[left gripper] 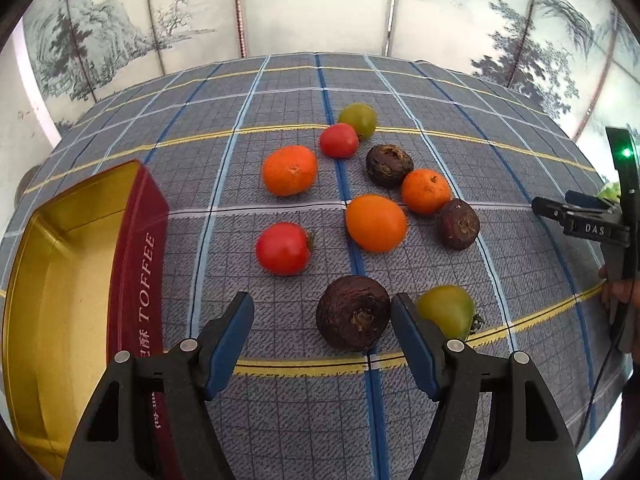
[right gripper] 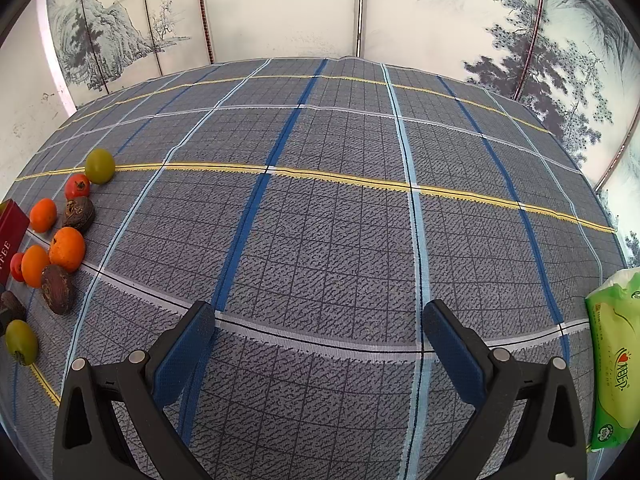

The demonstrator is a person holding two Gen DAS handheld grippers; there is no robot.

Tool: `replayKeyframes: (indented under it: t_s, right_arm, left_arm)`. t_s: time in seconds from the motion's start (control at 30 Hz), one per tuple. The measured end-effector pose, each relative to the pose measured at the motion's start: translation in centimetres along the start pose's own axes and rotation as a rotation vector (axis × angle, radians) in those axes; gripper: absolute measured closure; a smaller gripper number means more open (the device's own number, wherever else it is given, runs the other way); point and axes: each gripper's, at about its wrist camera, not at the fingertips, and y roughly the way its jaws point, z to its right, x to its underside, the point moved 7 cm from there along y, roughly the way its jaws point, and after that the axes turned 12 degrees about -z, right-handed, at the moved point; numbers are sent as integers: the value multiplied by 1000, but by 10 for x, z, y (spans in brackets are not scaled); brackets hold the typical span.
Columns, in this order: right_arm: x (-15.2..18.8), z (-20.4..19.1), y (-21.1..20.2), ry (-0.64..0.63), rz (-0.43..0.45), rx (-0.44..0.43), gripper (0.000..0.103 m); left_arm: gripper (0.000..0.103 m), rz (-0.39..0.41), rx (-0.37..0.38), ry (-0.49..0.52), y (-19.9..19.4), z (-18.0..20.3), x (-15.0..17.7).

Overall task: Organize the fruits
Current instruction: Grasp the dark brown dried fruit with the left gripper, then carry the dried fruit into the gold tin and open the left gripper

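In the left wrist view my left gripper [left gripper: 322,314] stands open low over the plaid cloth. A dark brown wrinkled fruit [left gripper: 354,312] lies between its fingers, close to the right finger and well apart from the left one. A green tomato [left gripper: 446,310] sits just outside the right finger. Farther off lie three orange tangerines [left gripper: 376,222], two red tomatoes [left gripper: 283,248], another green tomato [left gripper: 358,119] and two more brown fruits [left gripper: 389,165]. An open red toffee tin [left gripper: 80,260] with a gold inside stands at the left. My right gripper [right gripper: 319,308] is open over bare cloth, holding nothing.
A green pack of wet wipes [right gripper: 614,360] lies at the right edge of the table. The fruit cluster [right gripper: 66,248] sits far left of the right gripper. A painted folding screen [right gripper: 280,8] stands behind the table's far edge.
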Motion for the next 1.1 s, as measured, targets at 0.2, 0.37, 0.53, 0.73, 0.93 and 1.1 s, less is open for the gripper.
replayKeyframes:
  t_s: [0.2,0.37,0.53,0.73,0.93,1.1]
  right_arm:
    - [0,0,0,0,0,0,0]
    - [0,0,0,0,0,0,0]
    - [0,0,0,1,0,0,0]
    - [0,0,0,1,0,-1,0]
    - [0,0,0,1,0,0,0]
    - [0,1,0,6,0,5,0]
  left_arm:
    - [71,4,-62,85,7,11,5]
    - [71,38,-73,76,-9,8,5]
    - [71,101,-96,90,-37,10,2]
    - [71,136,-104,87,-59,10,4]
    - [71,137,-131,71,-66,-2,11]
    - [71,139,-185,57,-71,-22,15]
